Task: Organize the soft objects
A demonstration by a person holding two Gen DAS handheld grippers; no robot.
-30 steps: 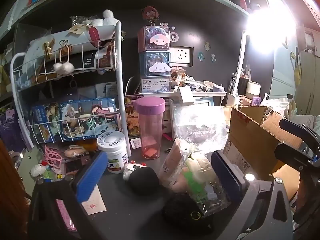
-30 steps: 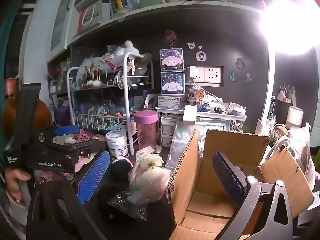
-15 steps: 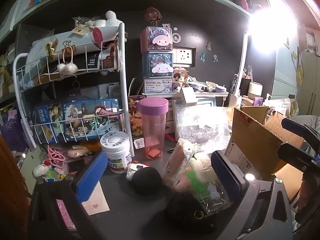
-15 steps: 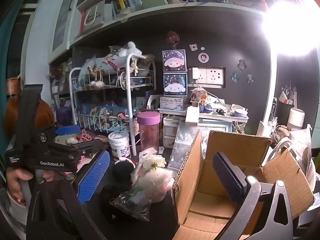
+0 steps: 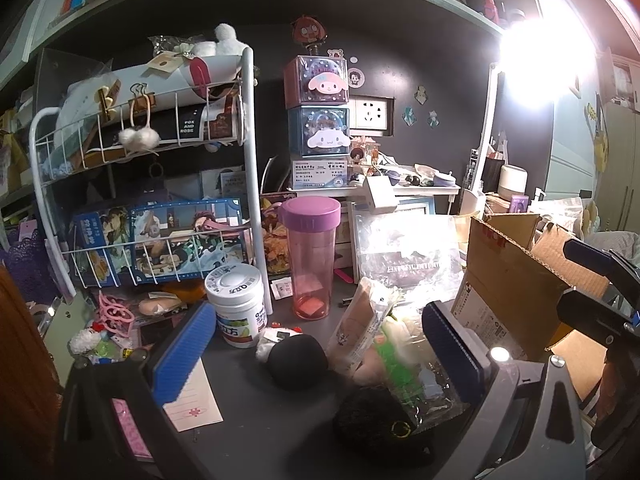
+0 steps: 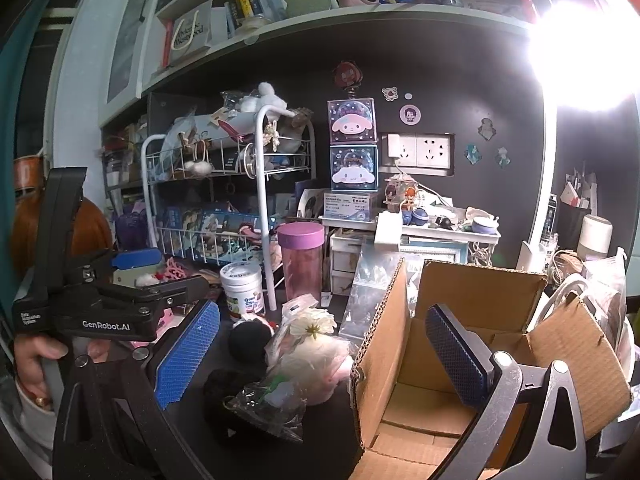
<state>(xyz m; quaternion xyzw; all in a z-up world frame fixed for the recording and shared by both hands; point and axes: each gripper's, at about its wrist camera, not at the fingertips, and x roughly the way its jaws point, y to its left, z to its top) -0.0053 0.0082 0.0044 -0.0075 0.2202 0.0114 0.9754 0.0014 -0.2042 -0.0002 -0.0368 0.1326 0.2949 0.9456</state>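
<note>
A round black plush (image 5: 298,362) lies on the dark desk between the wide-apart pads of my open left gripper (image 5: 316,356). To its right sits a clear bag of soft toys (image 5: 400,356), with another black plush (image 5: 376,428) in front of it. In the right wrist view the same pile shows as the black ball (image 6: 250,340), a bagged pale plush with a white flower (image 6: 312,344) and a crumpled bag (image 6: 268,400). My right gripper (image 6: 320,356) is open and holds nothing. It straddles the left flap of an open cardboard box (image 6: 480,300).
A pink tumbler (image 5: 310,256), a white jar (image 5: 238,308) and a white wire rack (image 5: 250,180) stand behind the pile. A pink note card (image 5: 192,404) lies by my left finger. A hand (image 6: 40,360) holds the left gripper (image 6: 160,274). Clutter and a bright lamp fill the back.
Both views have drifted slightly, so the scene sits a little further right. Both grippers stay open and nothing on the desk has moved.
</note>
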